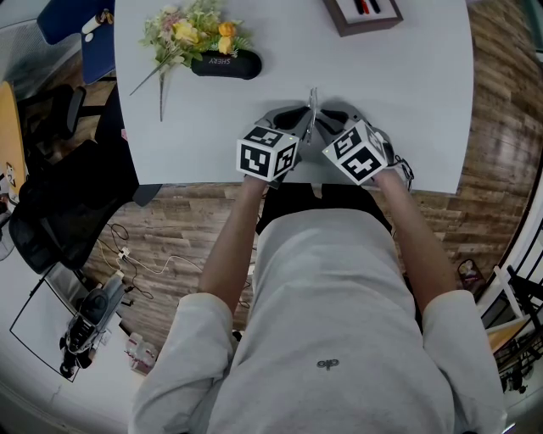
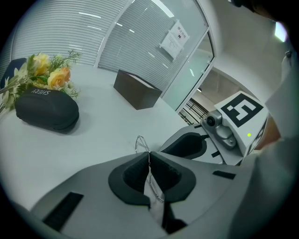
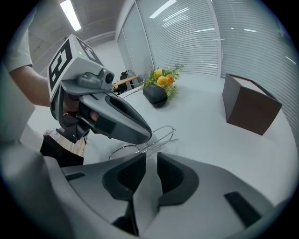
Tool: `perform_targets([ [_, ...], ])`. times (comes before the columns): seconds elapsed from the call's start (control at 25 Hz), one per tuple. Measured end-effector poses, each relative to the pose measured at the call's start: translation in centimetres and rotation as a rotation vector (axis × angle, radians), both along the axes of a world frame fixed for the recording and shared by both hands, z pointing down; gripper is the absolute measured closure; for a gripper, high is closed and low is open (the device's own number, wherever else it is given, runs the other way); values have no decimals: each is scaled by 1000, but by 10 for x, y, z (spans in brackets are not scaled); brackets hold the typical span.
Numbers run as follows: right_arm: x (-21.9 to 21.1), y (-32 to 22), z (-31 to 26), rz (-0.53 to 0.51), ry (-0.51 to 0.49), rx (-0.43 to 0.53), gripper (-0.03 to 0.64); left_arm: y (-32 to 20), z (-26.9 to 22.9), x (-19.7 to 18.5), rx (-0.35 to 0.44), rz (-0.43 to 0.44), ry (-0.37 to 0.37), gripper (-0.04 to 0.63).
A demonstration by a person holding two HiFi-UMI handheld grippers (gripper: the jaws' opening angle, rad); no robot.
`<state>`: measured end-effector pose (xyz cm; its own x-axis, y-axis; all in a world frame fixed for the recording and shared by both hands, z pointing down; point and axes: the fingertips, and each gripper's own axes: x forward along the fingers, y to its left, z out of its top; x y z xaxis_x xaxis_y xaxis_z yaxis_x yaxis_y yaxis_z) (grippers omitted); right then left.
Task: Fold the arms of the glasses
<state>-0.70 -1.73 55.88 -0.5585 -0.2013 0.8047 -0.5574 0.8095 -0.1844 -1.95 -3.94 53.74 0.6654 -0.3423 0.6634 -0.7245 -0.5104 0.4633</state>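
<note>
The thin wire-framed glasses (image 1: 312,108) stand on edge above the white table (image 1: 424,102), between my two grippers near its front edge. My left gripper (image 1: 299,120) is shut on the glasses: in the left gripper view its pads pinch the wire frame (image 2: 140,141), which runs on down behind the pads. My right gripper (image 1: 329,120) faces it from the right, and its jaws stand apart with only table showing between them. In the right gripper view the glasses (image 3: 156,136) lie just past my right gripper (image 3: 150,158), under the left gripper's (image 3: 117,119) finger. Whether an arm of the glasses touches the right jaws is hidden.
A black glasses case (image 1: 226,63) lies at the back left beside a bunch of yellow flowers (image 1: 191,32). A brown box (image 1: 363,13) sits at the far edge. The table's front edge (image 1: 297,185) runs just under my hands. Office chairs (image 1: 59,203) stand left of the table.
</note>
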Motion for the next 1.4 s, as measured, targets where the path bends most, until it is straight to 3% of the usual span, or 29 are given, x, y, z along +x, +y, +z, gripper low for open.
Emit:
perform_targets([
  [0.68,10,0,2,10,15,1,535,0,0,6,-7,8,4,568],
  [1.4,61,-6,-1,140,18,11,537,-2,3,39,-8,59,9,566],
])
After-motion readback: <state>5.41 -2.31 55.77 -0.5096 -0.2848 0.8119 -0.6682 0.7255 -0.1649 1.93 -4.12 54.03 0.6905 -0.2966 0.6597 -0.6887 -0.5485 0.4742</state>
